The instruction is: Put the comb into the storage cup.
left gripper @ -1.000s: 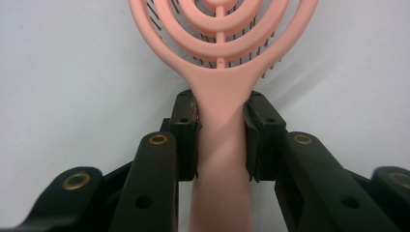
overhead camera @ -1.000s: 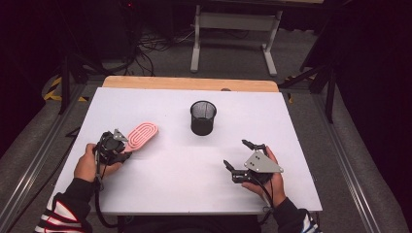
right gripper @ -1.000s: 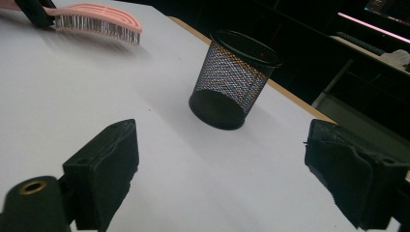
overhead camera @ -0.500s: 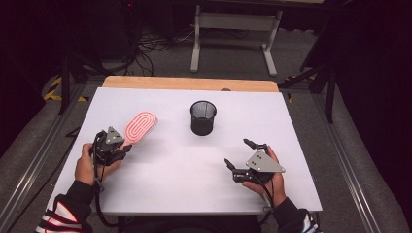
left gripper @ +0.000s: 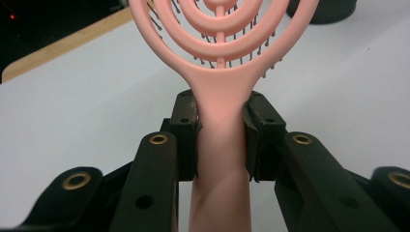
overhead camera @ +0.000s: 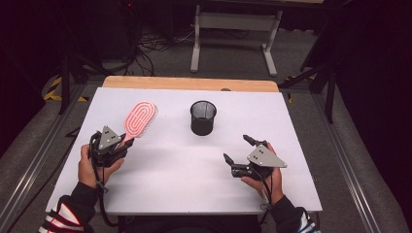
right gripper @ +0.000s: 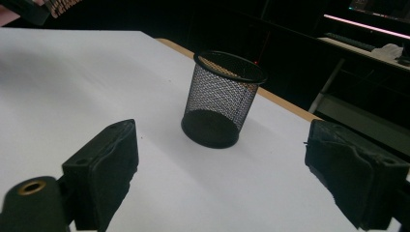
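Your left tool (overhead camera: 127, 141) is clamping the handle of the pink hairbrush (overhead camera: 140, 118), holding its head out over the white counter (overhead camera: 170, 170). Your right tool (overhead camera: 236, 150) is resting with jaws apart, pointing toward the black mesh cup (overhead camera: 202, 117) standing mid-counter.

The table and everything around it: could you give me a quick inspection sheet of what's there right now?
Surface: white table, wooden strip along its far edge.
Job's things: pink hairbrush; black mesh cup, upright and empty.
Clutter: nothing seen.
Grippers: left gripper clamped on the hairbrush handle, head raised; right gripper open, holding nothing, facing the cup.
Cables: one trails from each gripper; more on the floor behind.
Surroundings: dark room, grey stand beyond the table.
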Tool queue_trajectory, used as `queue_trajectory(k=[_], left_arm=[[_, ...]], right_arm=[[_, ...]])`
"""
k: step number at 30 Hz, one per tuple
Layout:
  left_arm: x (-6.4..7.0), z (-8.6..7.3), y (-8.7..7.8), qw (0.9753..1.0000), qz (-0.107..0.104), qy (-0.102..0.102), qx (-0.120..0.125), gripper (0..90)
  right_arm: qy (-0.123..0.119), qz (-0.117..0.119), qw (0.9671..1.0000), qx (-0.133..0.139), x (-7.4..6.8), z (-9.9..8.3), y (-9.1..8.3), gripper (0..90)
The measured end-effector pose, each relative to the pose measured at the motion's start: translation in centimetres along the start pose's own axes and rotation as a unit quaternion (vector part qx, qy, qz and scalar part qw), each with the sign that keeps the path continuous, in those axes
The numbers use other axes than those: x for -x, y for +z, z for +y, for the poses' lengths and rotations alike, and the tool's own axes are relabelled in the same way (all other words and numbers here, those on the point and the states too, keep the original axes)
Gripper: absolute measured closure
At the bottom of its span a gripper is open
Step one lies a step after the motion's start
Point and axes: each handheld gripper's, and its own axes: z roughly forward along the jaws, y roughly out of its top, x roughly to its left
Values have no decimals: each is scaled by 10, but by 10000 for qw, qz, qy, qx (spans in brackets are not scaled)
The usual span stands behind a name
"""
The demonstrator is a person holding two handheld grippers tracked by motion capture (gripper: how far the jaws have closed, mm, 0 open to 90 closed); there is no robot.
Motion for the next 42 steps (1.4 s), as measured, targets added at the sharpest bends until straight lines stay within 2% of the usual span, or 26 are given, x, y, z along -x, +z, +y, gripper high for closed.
queue_trajectory(k=[6,10,20,22,25,32,36,42], left_arm=[[10,1,-1,9998,-24,51,215,701],[19,3,-4,9993,-38,103,369,702],[31,3,-4,9979,-61,217,615,702],[34,4,-4,9972,-82,256,694,702],[36,4,-4,9967,-80,286,759,702],[49,7,-1,9948,-56,354,952,702],[54,8,2,9946,-89,342,978,702],[65,10,6,9938,-160,452,1002,702]], right_arm=[[310,71,9993,183,3,11,4,121],[510,43,9979,408,1,22,5,87],[577,69,9976,379,-3,28,12,72],[672,234,9963,476,-3,30,14,66],[788,320,9950,519,-4,33,17,65],[861,394,9944,460,-16,42,29,65],[887,514,9936,465,-24,47,36,63],[867,656,9931,437,-34,50,45,60]])
